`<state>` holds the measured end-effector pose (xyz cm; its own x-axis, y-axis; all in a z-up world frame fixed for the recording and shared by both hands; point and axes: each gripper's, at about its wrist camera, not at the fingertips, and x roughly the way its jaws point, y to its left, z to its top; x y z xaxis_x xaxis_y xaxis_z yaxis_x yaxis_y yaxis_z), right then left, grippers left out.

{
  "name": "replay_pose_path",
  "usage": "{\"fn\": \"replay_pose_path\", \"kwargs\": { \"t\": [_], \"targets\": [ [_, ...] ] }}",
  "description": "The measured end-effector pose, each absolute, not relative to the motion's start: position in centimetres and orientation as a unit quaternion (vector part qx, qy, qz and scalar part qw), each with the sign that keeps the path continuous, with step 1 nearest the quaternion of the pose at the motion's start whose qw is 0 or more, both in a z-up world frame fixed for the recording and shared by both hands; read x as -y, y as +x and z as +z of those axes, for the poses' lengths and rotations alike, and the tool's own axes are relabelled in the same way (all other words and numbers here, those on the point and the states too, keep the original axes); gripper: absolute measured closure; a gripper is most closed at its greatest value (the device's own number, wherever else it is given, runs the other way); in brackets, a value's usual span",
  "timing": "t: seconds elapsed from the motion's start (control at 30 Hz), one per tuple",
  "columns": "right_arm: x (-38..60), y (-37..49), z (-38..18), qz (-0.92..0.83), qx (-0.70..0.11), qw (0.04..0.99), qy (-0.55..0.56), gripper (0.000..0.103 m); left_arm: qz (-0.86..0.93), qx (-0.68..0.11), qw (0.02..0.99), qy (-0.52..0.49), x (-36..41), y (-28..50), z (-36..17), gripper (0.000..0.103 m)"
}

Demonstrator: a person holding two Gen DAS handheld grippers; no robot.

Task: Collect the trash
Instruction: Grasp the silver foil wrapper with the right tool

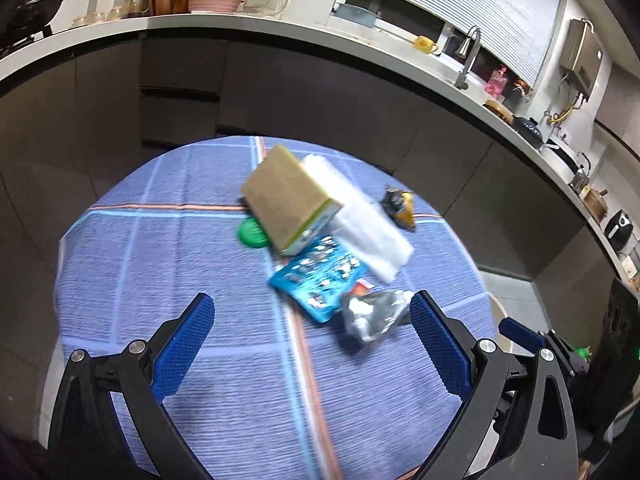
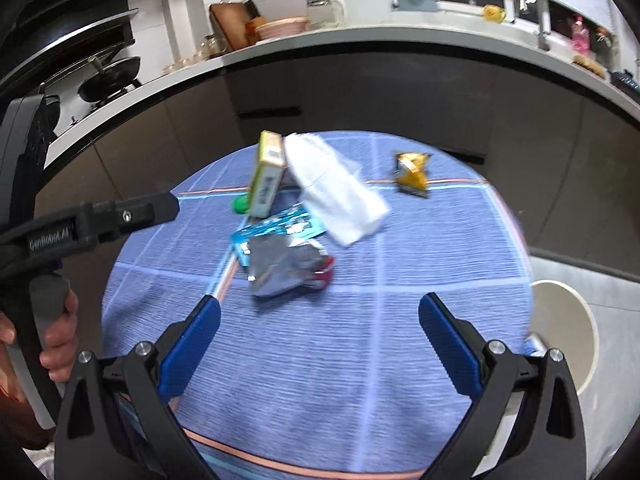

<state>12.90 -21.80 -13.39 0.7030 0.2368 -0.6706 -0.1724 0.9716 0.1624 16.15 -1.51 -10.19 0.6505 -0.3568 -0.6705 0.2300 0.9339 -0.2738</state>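
I have both tools spread wide and empty above the round blue-clothed worktop; the left tool and right tool each have bare cloth under them. Ahead of my right tool lies the trash: a silver foil wrapper, a blue packet, a white tissue pack, a tilted yellow box, a green lid and, farther right, a yellow snack bag. A white bin stands just past the worktop edge, right of that tool; I cannot tell its contents.
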Motion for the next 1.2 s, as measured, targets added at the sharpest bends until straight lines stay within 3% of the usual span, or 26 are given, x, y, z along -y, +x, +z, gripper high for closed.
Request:
{"fn": "replay_pose_path", "kwargs": {
  "t": [0.67, 0.77, 0.9, 0.97, 1.0, 1.2],
  "targets": [
    [17.3, 20.1, -16.2, 0.154, -0.397, 0.905, -0.007, 0.006, -0.192, -0.409, 0.886, -0.103, -2.9, 18.3, -12.9, 0.010],
    [17.2, 20.4, -16.7, 0.157, -0.404, 0.901, -0.005, 0.014, -0.206, -0.413, 0.882, -0.101, -2.6, 18.7, -13.2, 0.014],
    [17.2, 20.3, -17.2, 0.152, -0.409, 0.900, -0.015, 0.036, -0.233, -0.422, 0.872, -0.088, -1.4, 19.3, -13.7, 0.023],
    [17.4, 20.1, -17.1, 0.155, -0.408, 0.900, -0.010, 0.037, -0.247, -0.424, 0.867, -0.081, -0.8, 19.7, -14.0, 0.026],
    [17.5, 20.0, -17.1, 0.154, -0.407, 0.900, -0.011, 0.050, -0.250, -0.425, 0.866, -0.079, -0.5, 19.8, -14.2, 0.028],
    [18.9, 19.4, -16.8, 0.150, -0.406, 0.901, 0.009, 0.060, -0.271, -0.437, 0.854, -0.077, 0.7, 21.1, -14.9, 0.034]
  ]
}}
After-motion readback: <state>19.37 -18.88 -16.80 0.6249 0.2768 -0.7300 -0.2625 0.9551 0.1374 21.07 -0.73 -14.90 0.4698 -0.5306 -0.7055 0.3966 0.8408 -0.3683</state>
